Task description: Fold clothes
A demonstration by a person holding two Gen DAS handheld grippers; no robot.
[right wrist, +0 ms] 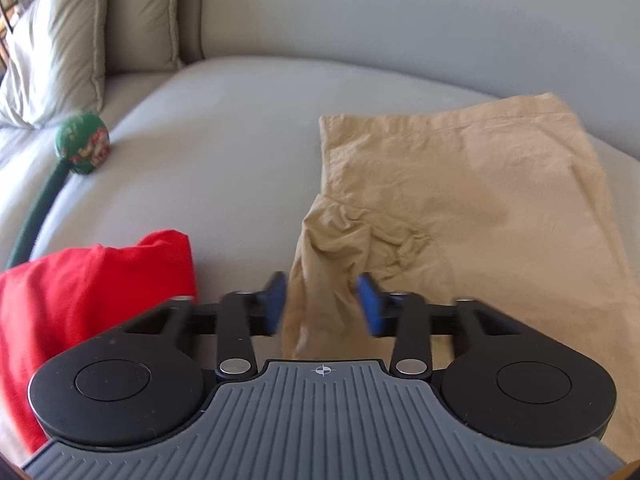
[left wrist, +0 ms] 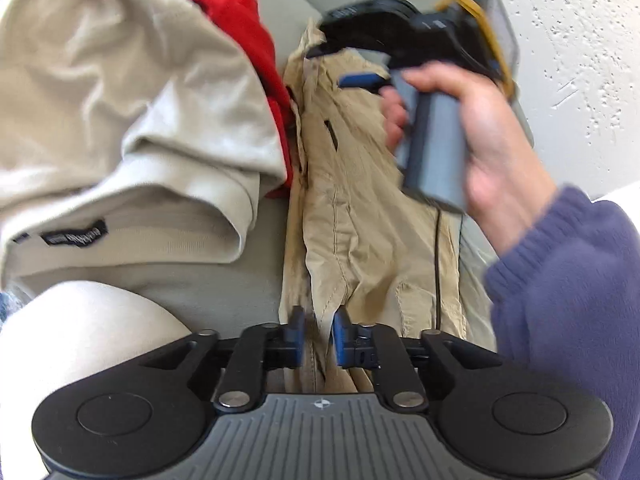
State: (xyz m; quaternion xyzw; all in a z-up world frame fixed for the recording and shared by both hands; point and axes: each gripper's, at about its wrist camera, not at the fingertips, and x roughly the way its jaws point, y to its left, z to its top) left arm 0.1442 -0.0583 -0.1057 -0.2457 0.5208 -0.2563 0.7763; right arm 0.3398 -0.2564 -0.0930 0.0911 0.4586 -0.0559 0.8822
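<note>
The crumpled tan cotton trousers lie on the grey sofa cushion, spread toward 1 o'clock in the right wrist view and running from 6 to 12 o'clock in the left wrist view. A raised fold of the tan cloth sits between the blue pads of the right gripper; its jaws stand moderately apart, and I cannot tell whether the pads touch the cloth. The left gripper has its jaws narrow, a ridge of the same trousers pinched between the pads.

In the left wrist view the right gripper shows at 1 o'clock over the far end of the trousers, held by a hand in a purple fleece sleeve.

At 10 o'clock there lies a pale beige garment with a small black label, a red knitted garment beneath its edge. In the right wrist view the red garment is at 8 o'clock, beside the trousers, and a green round patterned ball rests at 10 o'clock near a grey pillow.
</note>
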